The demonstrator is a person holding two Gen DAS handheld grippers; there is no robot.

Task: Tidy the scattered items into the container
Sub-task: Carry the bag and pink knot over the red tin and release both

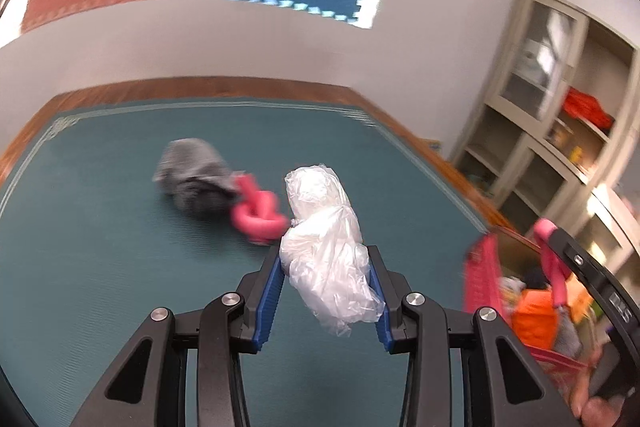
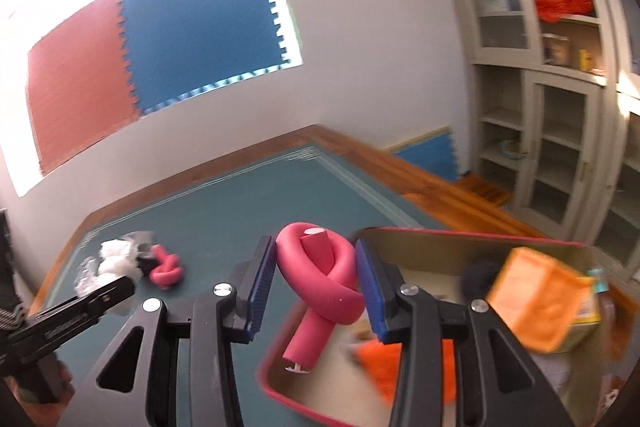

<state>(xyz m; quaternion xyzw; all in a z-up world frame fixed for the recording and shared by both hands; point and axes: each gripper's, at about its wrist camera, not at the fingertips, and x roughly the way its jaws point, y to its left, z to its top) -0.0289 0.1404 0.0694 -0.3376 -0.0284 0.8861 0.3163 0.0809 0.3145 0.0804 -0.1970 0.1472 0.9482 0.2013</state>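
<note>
The left hand-held gripper (image 1: 326,291) tilts downward over the teal-matted bench (image 1: 100,247), its blue pads clamped on a crumpled clear plastic bag (image 1: 326,247). At its eleven o'clock a grey cloth bundle (image 1: 192,179) lies touching a knotted pink foam tube (image 1: 258,217) on the mat. The right hand-held gripper (image 2: 316,283), also pitched downward, grips a second knotted pink foam roller (image 2: 320,271) over the near left corner of the red-rimmed container (image 2: 460,235), where an orange box (image 2: 536,303) sits at three o'clock.
</note>
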